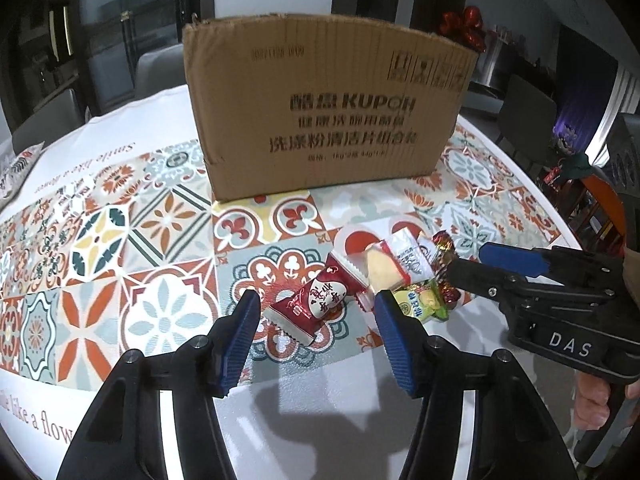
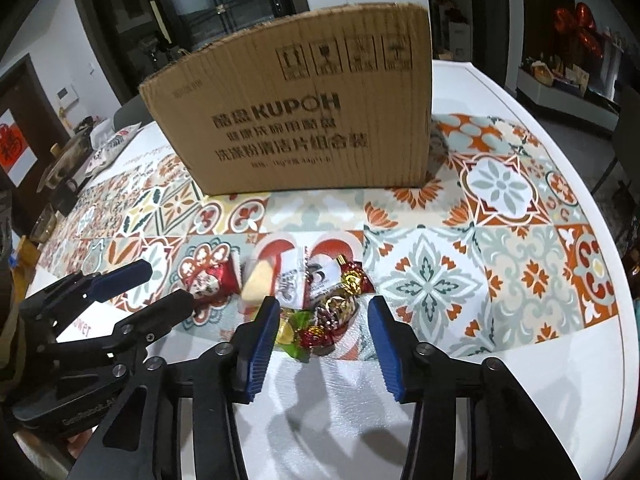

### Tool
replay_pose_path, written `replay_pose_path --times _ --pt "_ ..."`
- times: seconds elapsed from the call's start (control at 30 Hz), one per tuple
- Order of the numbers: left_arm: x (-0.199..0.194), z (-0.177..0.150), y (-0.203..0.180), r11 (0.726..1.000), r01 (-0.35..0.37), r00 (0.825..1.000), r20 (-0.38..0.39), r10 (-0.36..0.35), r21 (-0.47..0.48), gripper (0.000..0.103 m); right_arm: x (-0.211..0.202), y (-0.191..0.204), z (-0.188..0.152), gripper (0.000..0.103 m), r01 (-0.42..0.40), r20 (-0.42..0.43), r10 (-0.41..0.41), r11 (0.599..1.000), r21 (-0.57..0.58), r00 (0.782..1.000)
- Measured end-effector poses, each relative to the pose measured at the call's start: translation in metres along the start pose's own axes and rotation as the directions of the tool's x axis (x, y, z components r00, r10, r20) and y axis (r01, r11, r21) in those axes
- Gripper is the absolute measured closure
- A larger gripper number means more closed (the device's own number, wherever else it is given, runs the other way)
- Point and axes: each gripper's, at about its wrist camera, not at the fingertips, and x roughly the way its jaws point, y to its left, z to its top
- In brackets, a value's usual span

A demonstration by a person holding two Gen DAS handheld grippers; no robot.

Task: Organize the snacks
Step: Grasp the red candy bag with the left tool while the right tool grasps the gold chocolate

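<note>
A pile of wrapped snacks lies on the patterned cloth in front of a tall cardboard box (image 1: pixel 328 100) (image 2: pixel 296 112). My left gripper (image 1: pixel 317 300) (image 2: pixel 168 284) is open, its blue pads on either side of a red packet (image 1: pixel 316 304) (image 2: pixel 208 284) without pressing it. A yellow cake in clear wrap (image 1: pixel 382 266) (image 2: pixel 258 284), a white packet (image 1: pixel 412 256) (image 2: pixel 292 284) and a green packet (image 1: pixel 420 300) (image 2: pixel 292 332) lie to the red packet's right. My right gripper (image 2: pixel 324 308) (image 1: pixel 468 259) is open around red-and-gold foil candies (image 2: pixel 336 308) (image 1: pixel 444 244).
The cloth covers a round white table (image 2: pixel 500 360) whose edge curves away on the right. A patterned pouch (image 1: pixel 20 164) lies at the far left, with glassware (image 2: pixel 68 160) near it. Chairs (image 1: pixel 160 68) stand behind the box. A hand (image 1: pixel 600 412) holds the right gripper's handle.
</note>
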Motion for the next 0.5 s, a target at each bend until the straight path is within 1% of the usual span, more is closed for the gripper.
replay_pose_path --times 0.07,0.23,0.43,0.5 --pt "0.007 0.0 -0.001 1.0 0.006 1.0 -0.017 -0.006 0.004 0.046 0.003 -0.002 0.0 0.061 -0.001 -0.008 0.001 1.0 0.005 1.0" --pt "0.018 0.003 0.0 1.0 0.005 1.0 -0.031 -0.005 0.008 0.047 0.01 -0.004 0.0 0.064 -0.003 -0.02 0.004 1.0 0.012 1.0" --pt "0.029 0.004 0.001 1.0 -0.008 0.999 -0.045 0.008 0.001 0.051 0.019 -0.005 0.001 0.069 -0.002 -0.036 0.003 1.0 0.02 0.999" --pt "0.031 0.005 0.002 1.0 -0.002 0.999 -0.049 0.002 -0.004 0.058 0.022 -0.006 0.001 0.069 -0.002 -0.037 0.003 1.0 0.019 0.999"
